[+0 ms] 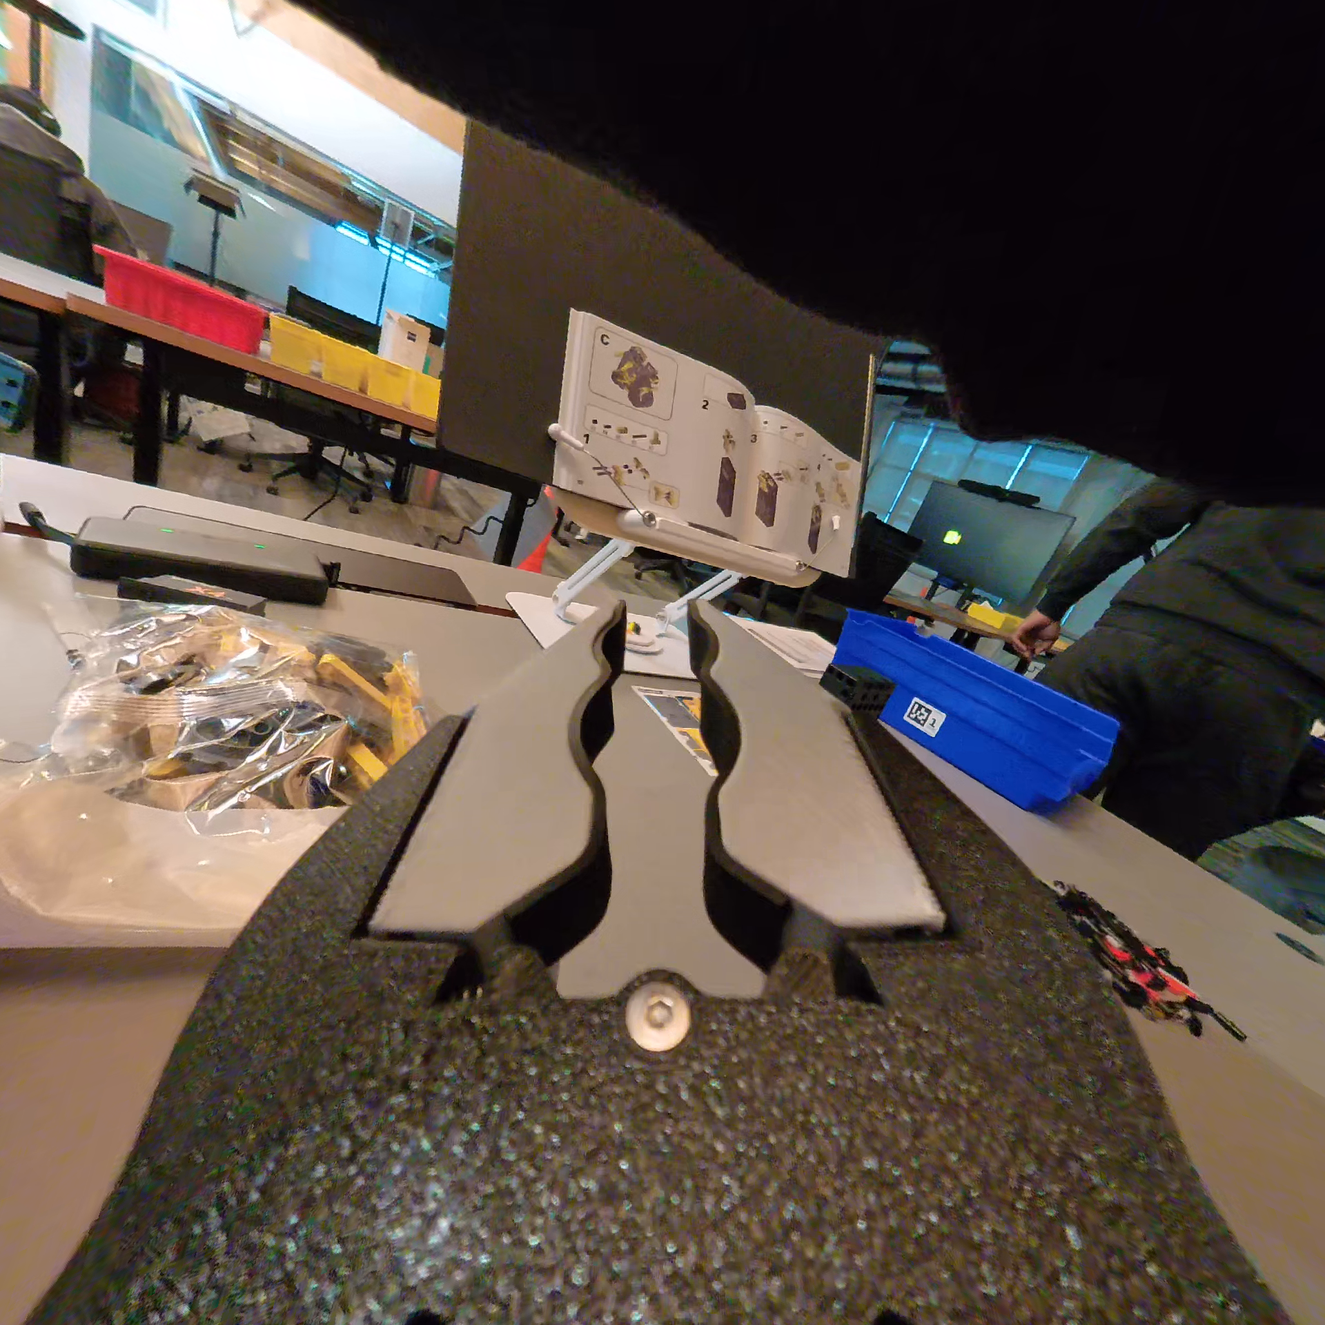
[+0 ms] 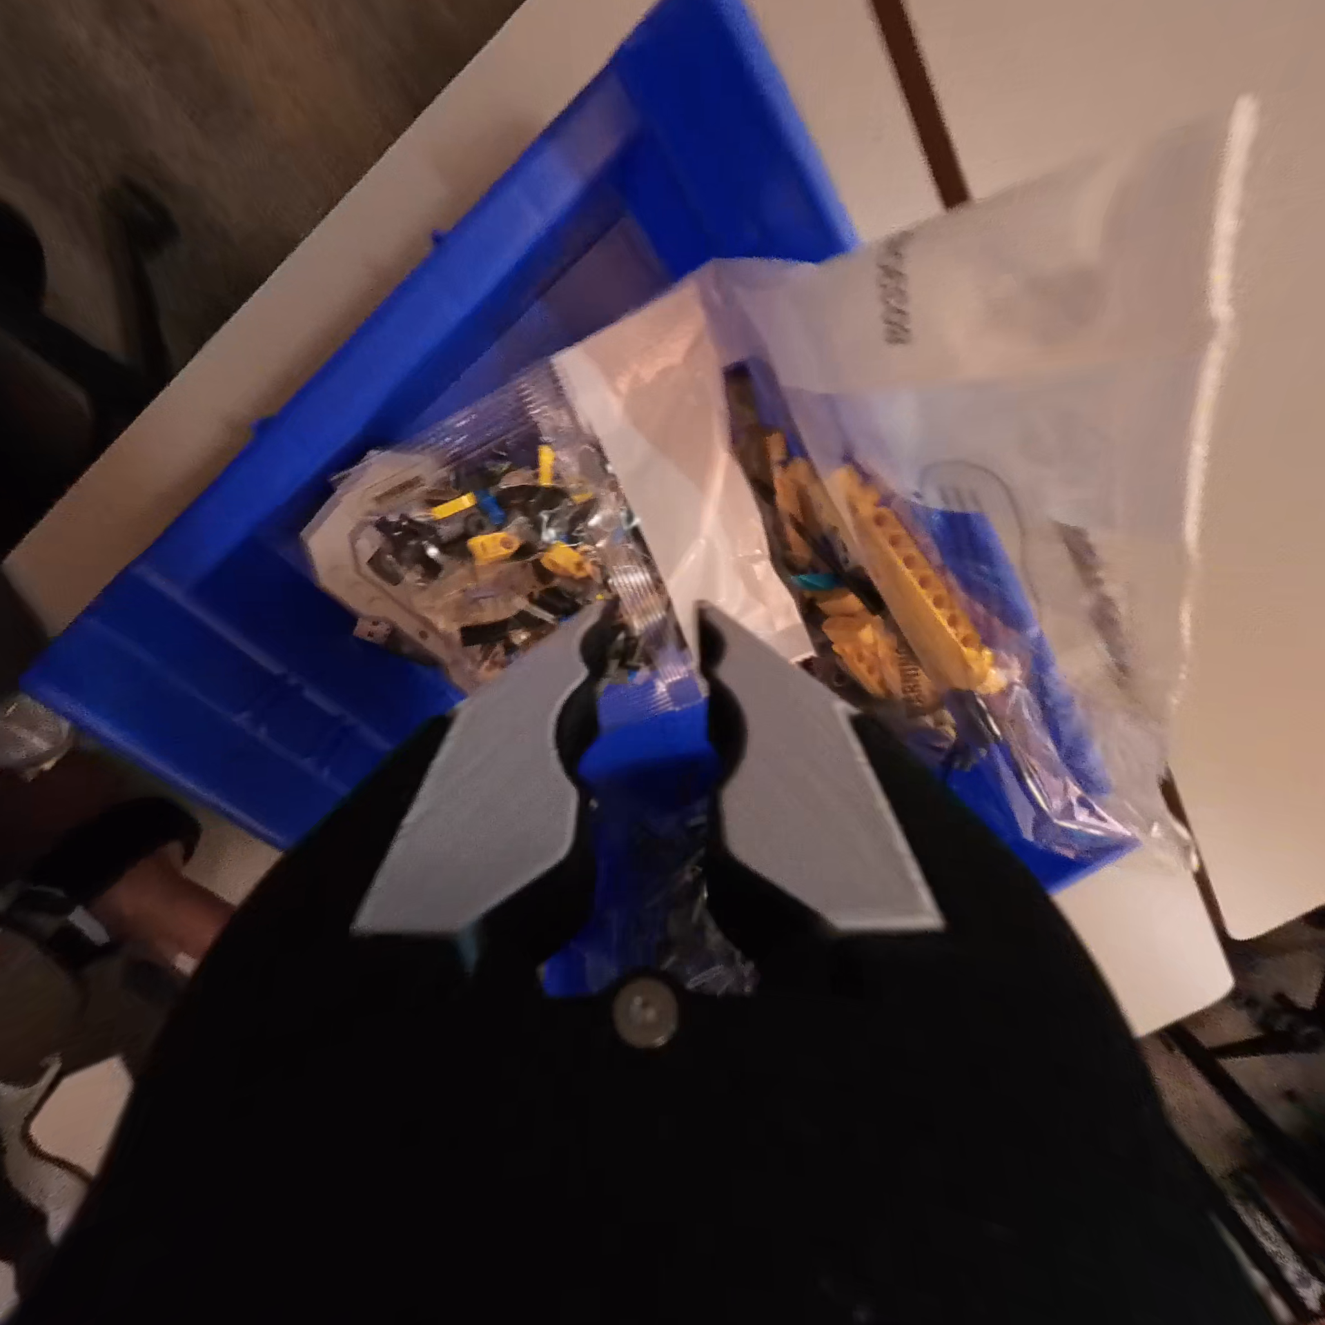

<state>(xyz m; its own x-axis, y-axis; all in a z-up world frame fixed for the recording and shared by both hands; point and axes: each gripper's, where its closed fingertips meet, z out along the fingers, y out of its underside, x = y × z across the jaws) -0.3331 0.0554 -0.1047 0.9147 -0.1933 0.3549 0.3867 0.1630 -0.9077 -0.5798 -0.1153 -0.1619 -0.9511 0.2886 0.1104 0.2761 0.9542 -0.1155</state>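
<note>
In the left wrist view my left gripper [image 1: 656, 609] is open and empty, low over the grey table [image 1: 444, 645]. A printed sheet [image 1: 681, 717] lies on the table beyond its fingers. A clear bag of yellow and black bricks [image 1: 236, 710] lies to its left. In the right wrist view my right gripper [image 2: 651, 613] is above a blue bin [image 2: 236, 645]. It is shut on the crimped edge of a clear bag of small black and yellow bricks [image 2: 487, 545] that lies in the bin. A second, larger clear bag with yellow beams [image 2: 932, 573] leans over the bin's right side. The picture is blurred.
An open instruction booklet [image 1: 703, 444] stands on a white stand at the back. The blue bin [image 1: 989, 710] sits at the right with a black brick [image 1: 857, 685] beside it. Black devices [image 1: 201, 559] lie at the back left. A person [image 1: 1183, 645] stands at the right. Across from one pair of fingers to the other is roughly 30 cm.
</note>
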